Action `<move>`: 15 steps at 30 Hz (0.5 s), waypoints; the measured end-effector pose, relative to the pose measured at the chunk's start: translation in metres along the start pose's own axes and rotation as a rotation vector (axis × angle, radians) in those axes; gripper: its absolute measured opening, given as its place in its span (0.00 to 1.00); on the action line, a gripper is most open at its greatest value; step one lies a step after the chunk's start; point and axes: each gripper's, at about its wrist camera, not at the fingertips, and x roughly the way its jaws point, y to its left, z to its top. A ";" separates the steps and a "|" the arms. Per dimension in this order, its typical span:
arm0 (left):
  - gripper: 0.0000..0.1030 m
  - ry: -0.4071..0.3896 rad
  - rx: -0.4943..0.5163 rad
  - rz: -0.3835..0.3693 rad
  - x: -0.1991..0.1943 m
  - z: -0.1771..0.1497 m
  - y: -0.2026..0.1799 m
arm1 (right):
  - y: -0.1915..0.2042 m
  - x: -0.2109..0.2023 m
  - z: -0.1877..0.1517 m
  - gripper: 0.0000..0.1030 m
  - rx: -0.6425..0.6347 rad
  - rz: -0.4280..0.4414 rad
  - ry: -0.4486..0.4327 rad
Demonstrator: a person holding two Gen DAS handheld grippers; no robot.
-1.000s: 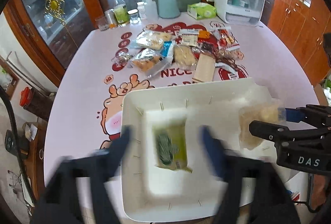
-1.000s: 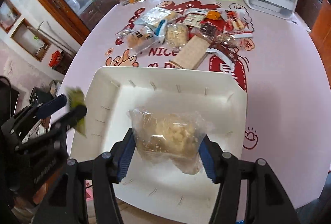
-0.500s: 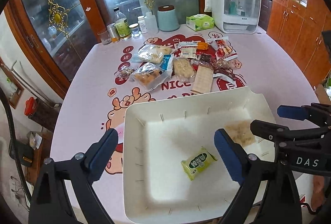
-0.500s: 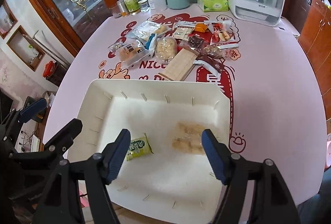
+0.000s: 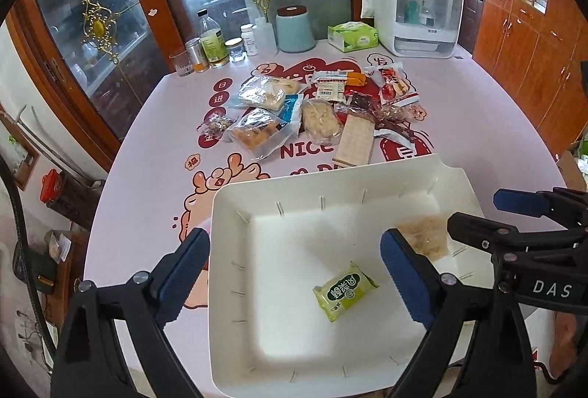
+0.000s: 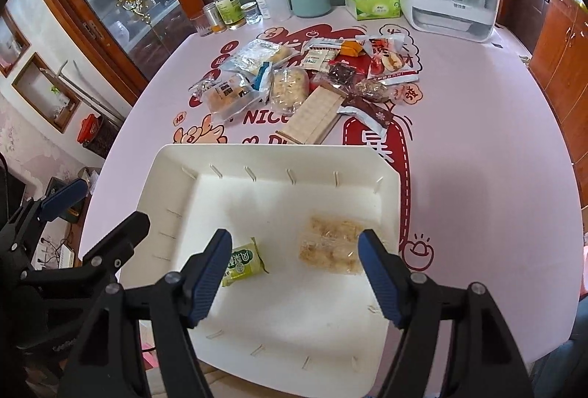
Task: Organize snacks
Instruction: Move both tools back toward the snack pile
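Both packets now lie released in the shallow white plastic tray (image 5: 235, 251) on the pink printed table (image 5: 154, 126): small green foil packet (image 5: 344, 290) mid-floor, clear bag of pale crumbly snack (image 6: 330, 243) toward the right wall. A second ago each was held. Left gripper (image 5: 294, 273) and right gripper (image 6: 294, 273) hover above the tray, jaws wide apart, empty. Remaining snack pile (image 5: 323, 111) unchanged beyond the tray.

The pink printed counter (image 5: 470, 111) carries a white tray (image 5: 235, 214) at its near edge, a heap of snack packets (image 5: 316, 111) mid-surface, and bottles (image 5: 211, 41), a teal canister (image 5: 295, 28), a tissue box (image 5: 352, 37) and a white appliance (image 5: 419, 15) at the back.
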 end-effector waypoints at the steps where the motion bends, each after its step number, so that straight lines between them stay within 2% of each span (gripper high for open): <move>1: 0.91 0.000 0.004 0.001 0.000 0.001 0.000 | -0.001 -0.001 0.000 0.70 0.003 0.004 -0.005; 4: 0.91 -0.017 0.014 0.007 0.000 0.006 0.002 | -0.003 -0.006 0.000 0.70 0.011 0.028 -0.041; 6: 0.91 -0.061 0.010 -0.004 -0.006 0.009 0.006 | -0.002 -0.010 0.000 0.70 0.012 0.031 -0.075; 10: 0.91 -0.086 -0.015 -0.026 -0.012 0.019 0.019 | -0.003 -0.014 0.004 0.70 0.020 0.002 -0.122; 15: 0.90 -0.144 -0.007 0.027 -0.021 0.032 0.034 | -0.006 -0.013 0.012 0.70 0.033 -0.003 -0.132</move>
